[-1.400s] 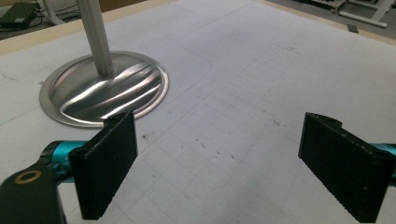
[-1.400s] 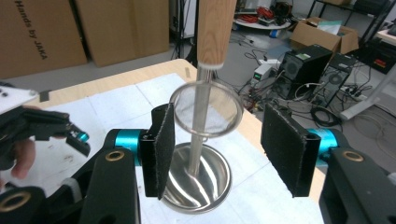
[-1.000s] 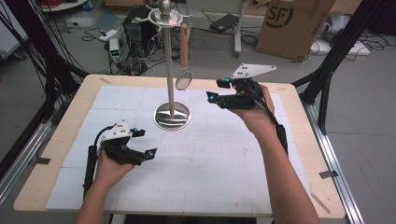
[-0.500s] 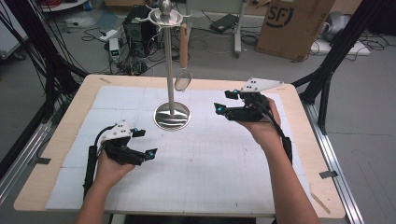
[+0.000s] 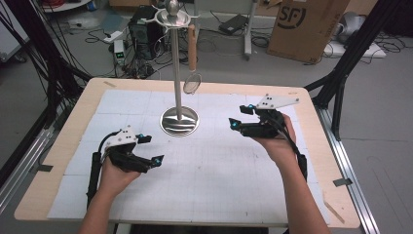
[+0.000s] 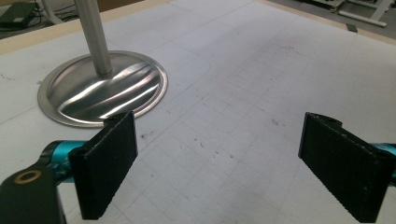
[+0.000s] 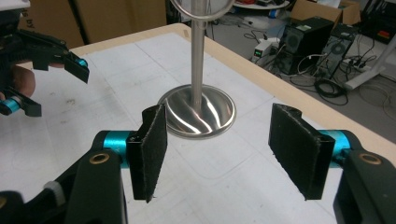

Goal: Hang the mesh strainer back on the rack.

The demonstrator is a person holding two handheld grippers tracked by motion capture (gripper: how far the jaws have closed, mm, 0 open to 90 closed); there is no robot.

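One steel stand (image 5: 179, 119) sits on your counter (image 5: 63, 141), its round base at the far middle and one small strainer (image 5: 191, 84) hanging from its top ring. You hold two tools. Your left tool (image 5: 146, 148) hovers near the base, toward you and to its left, its pads spread wide and empty. Your right tool (image 5: 239, 117) hangs to the base's right, also gaping and empty, pointed at the pole (image 7: 198, 56).
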